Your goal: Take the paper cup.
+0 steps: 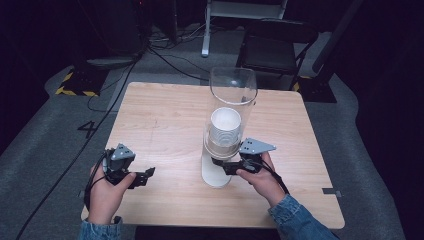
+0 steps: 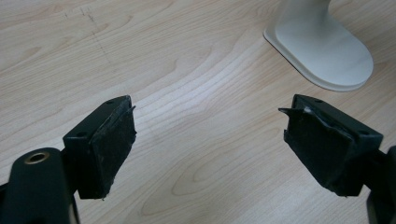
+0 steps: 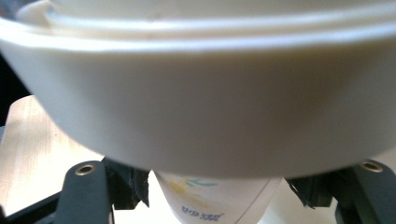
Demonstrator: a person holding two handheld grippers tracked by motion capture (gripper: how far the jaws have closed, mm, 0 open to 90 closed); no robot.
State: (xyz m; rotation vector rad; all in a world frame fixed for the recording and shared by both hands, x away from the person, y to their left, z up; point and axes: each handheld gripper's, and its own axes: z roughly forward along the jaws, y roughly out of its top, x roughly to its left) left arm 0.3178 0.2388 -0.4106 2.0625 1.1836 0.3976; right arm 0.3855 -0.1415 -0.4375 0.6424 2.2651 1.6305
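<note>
A cup dispenser stands mid-table: a clear tube (image 1: 233, 90) holds a stack of white paper cups (image 1: 225, 127) above a white base (image 1: 216, 176). My right gripper (image 1: 223, 165) reaches under the tube from the right. In the right gripper view the dispenser's white collar (image 3: 201, 107) looms overhead, and the lowest paper cup (image 3: 219, 203), with a printed mark, sits between the two pads, which press its sides; right gripper (image 3: 217, 193) is shut on it. My left gripper (image 1: 146, 175) rests open at the table's near left, nothing between its jaws (image 2: 210, 135); the base (image 2: 322, 51) lies ahead of it.
The wooden table (image 1: 165, 120) is bare to the left of and behind the dispenser. A black chair (image 1: 272, 47) stands beyond its far edge. Cables (image 1: 105, 110) trail over the grey floor at the left, near yellow-black tape (image 1: 75, 82).
</note>
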